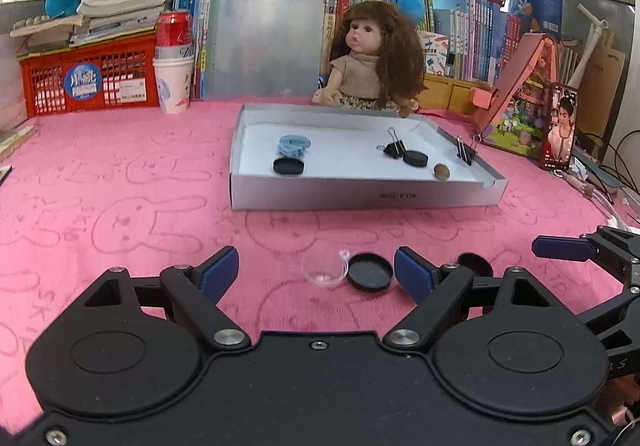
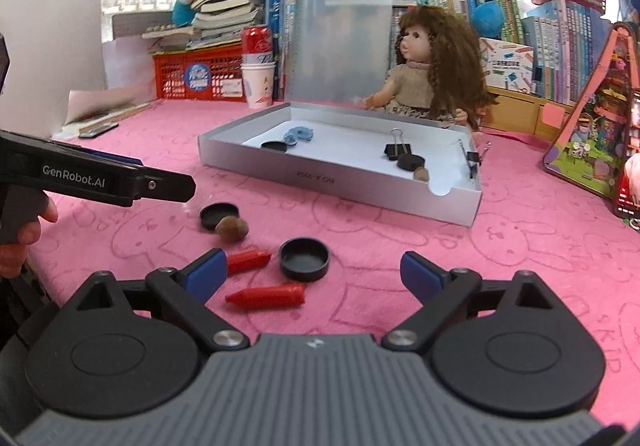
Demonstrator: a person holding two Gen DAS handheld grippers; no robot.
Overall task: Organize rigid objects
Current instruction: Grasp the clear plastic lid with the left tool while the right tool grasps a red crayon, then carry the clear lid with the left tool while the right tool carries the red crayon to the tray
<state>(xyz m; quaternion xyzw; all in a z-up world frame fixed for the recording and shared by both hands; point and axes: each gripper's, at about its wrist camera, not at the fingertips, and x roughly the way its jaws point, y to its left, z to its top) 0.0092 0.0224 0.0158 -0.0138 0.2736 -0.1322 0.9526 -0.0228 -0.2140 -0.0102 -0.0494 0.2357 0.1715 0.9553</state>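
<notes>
My left gripper (image 1: 316, 272) is open and empty just above the pink cloth, with a black cap (image 1: 369, 271) and a clear plastic hook (image 1: 326, 273) between its fingers. My right gripper (image 2: 312, 272) is open and empty, with a black cap (image 2: 304, 259) and two red crayons (image 2: 266, 296) (image 2: 248, 260) between its fingers. Further left lie another black cap (image 2: 218, 215) and a brown nut (image 2: 232, 229). The grey box (image 1: 360, 196) holds black caps, binder clips, a blue band and a nut.
A doll (image 1: 374, 58) sits behind the box. A red crate (image 1: 88, 80), paper cups with a can (image 1: 174, 82), books and plush toys line the back. A pink toy house (image 1: 520, 106) and cables stand at the right. The right gripper shows at the left view's edge (image 1: 580, 250).
</notes>
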